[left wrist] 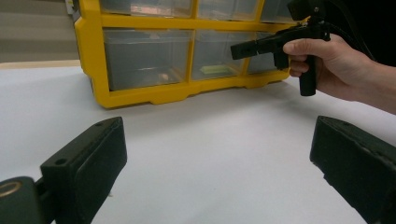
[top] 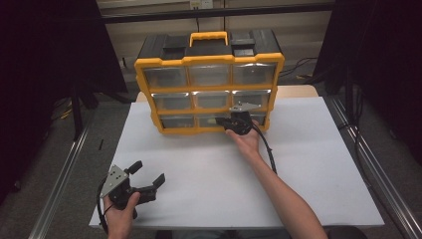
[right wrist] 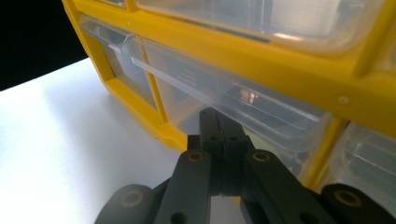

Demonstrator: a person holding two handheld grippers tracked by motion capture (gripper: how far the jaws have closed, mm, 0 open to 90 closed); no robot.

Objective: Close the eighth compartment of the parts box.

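Note:
A yellow and black drawer organizer (top: pixel 209 62) with clear plastic drawers stands upright at the back of the white table top (top: pixel 308 164). My right gripper (top: pixel 220 121) is held level against its bottom row, jaws shut. In the right gripper view the shut tips (right wrist: pixel 218 122) sit right at the bottom middle drawer (right wrist: pixel 224 93), just under its clear pull lip; nothing is visible between them. The left gripper view has that gripper (left wrist: pixel 236 50) in front of the same drawer (left wrist: pixel 212 58). My left gripper (top: pixel 148 172) rests near the table's front left corner, jaws wide open (left wrist: pixel 217 133) and holding nothing.
The organizer (left wrist: pixel 140 95) has three rows of drawers, a yellow carry handle (top: pixel 209 36) and black lid compartments on top. Small items lie inside the bottom drawers. Metal rails run along both sides of the table, and dark curtains hang beyond them.

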